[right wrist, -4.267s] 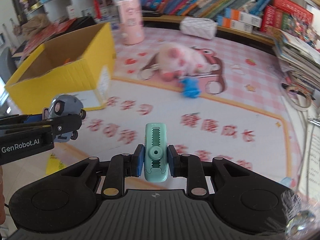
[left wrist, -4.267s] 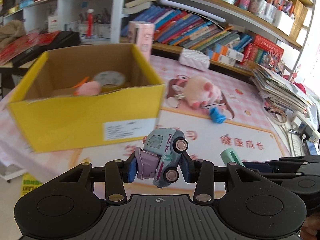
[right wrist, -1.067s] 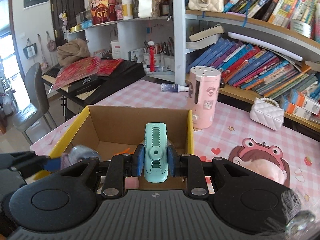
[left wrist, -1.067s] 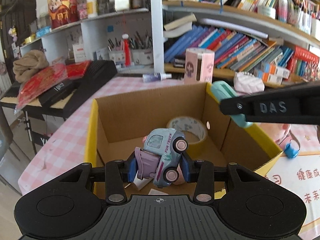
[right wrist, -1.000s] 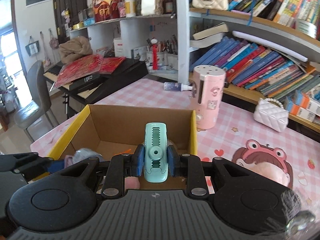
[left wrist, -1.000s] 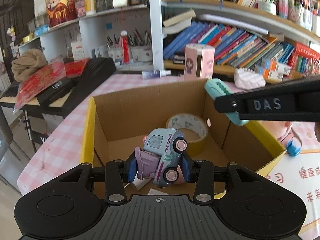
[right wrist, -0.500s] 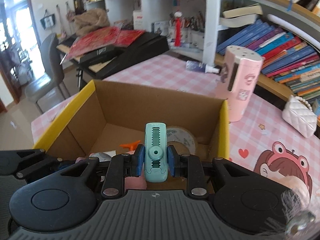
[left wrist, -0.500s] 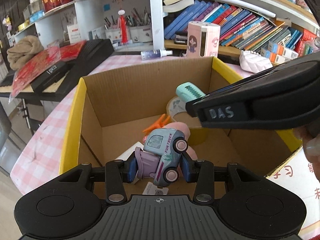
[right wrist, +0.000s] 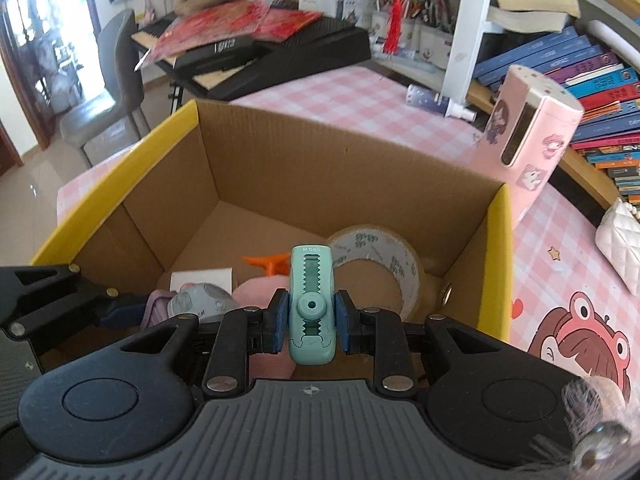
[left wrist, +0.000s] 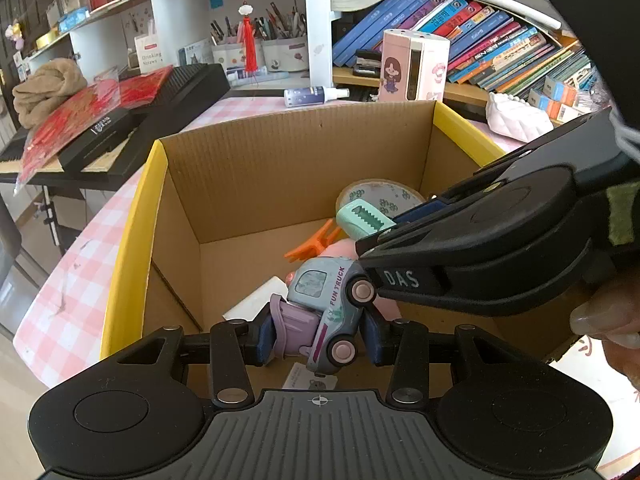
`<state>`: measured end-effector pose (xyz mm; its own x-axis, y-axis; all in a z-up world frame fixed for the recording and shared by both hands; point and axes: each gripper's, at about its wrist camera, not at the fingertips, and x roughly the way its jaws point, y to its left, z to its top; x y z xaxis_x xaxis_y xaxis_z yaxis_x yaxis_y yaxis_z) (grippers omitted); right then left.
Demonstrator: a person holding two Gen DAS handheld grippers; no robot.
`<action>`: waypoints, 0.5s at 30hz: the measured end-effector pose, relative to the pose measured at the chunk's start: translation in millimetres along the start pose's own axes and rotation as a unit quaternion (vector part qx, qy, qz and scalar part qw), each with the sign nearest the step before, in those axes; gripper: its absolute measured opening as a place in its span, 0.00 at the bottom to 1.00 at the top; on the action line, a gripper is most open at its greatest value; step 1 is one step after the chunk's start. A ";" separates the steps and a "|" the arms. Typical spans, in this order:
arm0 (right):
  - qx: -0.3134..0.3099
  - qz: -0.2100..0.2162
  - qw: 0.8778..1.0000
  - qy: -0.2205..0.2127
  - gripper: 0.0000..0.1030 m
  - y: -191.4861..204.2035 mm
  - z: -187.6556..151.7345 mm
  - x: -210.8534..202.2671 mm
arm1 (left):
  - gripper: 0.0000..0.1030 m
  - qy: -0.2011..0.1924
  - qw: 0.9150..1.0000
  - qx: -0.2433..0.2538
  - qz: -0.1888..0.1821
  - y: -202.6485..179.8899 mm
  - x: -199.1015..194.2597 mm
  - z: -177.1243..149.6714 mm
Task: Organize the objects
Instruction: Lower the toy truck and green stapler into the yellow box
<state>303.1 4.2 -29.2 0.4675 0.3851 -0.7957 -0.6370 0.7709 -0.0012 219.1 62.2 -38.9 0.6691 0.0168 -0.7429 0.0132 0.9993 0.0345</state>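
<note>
My left gripper (left wrist: 319,330) is shut on a pale blue and purple toy truck (left wrist: 325,312) and holds it over the inside of the yellow-rimmed cardboard box (left wrist: 136,216). My right gripper (right wrist: 311,322) is shut on a mint green utility knife (right wrist: 311,302) and holds it over the same box (right wrist: 496,240). The right gripper reaches in from the right in the left wrist view, with the knife (left wrist: 362,220) at its tip. The truck also shows at the left of the right wrist view (right wrist: 200,300).
In the box lie a tape roll (right wrist: 378,264), an orange clip (left wrist: 314,240), a pink soft item (right wrist: 260,284) and a white card (left wrist: 258,298). A pink holder (right wrist: 528,132), a spray bottle (left wrist: 312,96), a keyboard (right wrist: 280,52) and bookshelves (left wrist: 480,52) stand behind.
Both grippers have moved forward and down over the box, each still holding its item. The right gripper now sits closer beside the left one.
</note>
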 end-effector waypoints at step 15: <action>0.010 -0.007 1.000 -0.009 0.31 -1.1 2.2 -3.9 | 0.63 -0.033 0.999 -0.009 0.002 2.4 -13.8 0.2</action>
<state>303.2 2.9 -24.8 0.4877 0.3833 -0.7843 -0.6174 0.7866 0.0005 210.0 64.4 -28.4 0.7173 0.0200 -0.6965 -0.0034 0.9997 0.0252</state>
